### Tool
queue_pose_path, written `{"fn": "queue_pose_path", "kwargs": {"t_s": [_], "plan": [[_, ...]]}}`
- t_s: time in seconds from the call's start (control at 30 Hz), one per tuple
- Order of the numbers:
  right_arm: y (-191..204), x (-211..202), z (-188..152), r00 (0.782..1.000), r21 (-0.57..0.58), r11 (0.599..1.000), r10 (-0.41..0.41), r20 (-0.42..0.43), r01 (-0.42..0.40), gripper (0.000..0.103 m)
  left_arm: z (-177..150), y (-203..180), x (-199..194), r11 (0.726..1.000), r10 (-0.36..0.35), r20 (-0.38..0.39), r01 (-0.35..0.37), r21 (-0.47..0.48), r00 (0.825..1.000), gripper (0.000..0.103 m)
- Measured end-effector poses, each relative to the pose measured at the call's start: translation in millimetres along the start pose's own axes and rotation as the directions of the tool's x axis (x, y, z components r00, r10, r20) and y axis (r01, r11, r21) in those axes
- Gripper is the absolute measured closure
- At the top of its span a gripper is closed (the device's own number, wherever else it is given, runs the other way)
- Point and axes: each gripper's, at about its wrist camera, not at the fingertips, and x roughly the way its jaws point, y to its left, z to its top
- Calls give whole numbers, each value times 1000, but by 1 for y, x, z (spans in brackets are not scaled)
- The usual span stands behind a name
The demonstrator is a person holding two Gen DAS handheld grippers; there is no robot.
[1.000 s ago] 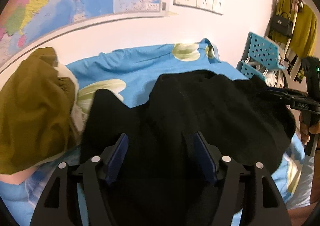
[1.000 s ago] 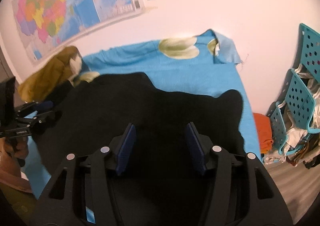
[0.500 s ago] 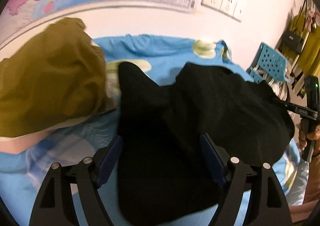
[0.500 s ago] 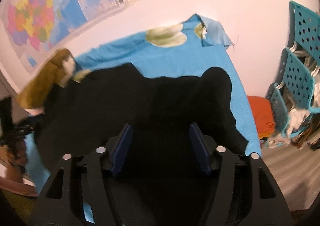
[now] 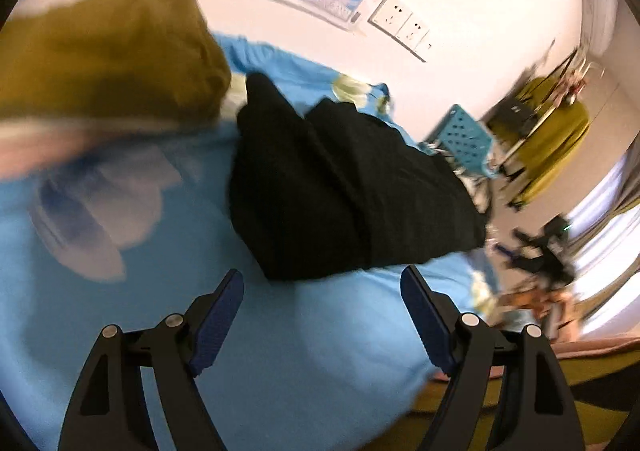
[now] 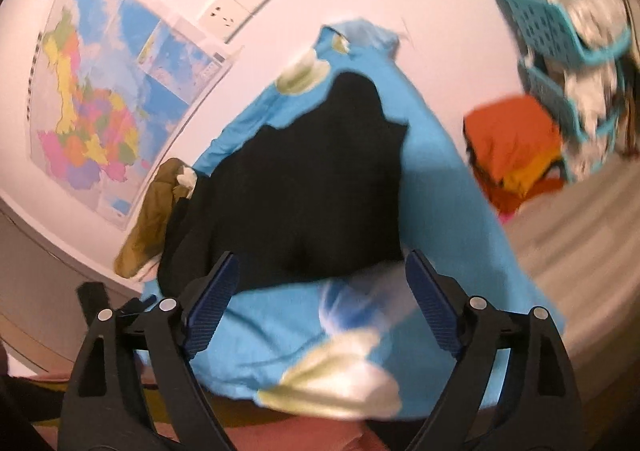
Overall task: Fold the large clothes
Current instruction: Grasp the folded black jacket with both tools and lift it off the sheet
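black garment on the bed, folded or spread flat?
Folded: the black garment lies doubled in layers on the blue sheet, a fold edge running across it.

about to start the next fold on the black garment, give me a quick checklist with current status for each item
1. Left gripper empty, over the bare blue sheet: ok; its jaws stand wide with no cloth between them.
2. Right gripper empty: ok; its jaws have just been opening, and the garment's near edge sits just beyond its tips.
3. Black garment lying on the bed, released: ok.
4. Garment flat and smooth: cannot tell; it is uniformly dark, the frames are blurred, and the left wrist view shows a ridge down its middle.
5. Olive-brown garment clear of the black one: not ok; they meet at the far left corner.
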Motion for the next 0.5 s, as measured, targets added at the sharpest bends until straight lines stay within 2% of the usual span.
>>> {"fn": "queue_pose_path", "kwargs": {"t_s": [0.13,0.2,0.3,0.37,0.5], "plan": [[-9,24,-13,998,63,997,46,-53,-42,17,-7,-7,18,1000,-7,-58,7,4,998,26],[-8,33,-15,996,67,996,54,-66,-50,17,-9,-12,28,999,-41,-74,41,0,996,26],[-2,44,-13,997,53,997,57,-55,-54,16,-7,-16,45,998,-56,-99,56,2,993,25],[0,50,-9,998,55,997,50,-45,-48,14,-6,-14,57,997,-73,-126,69,-31,989,25],[6,60,-4,999,45,999,20,-34,-18,11,-1,-10,66,994,-85,-103,77,-82,991,25]]}}
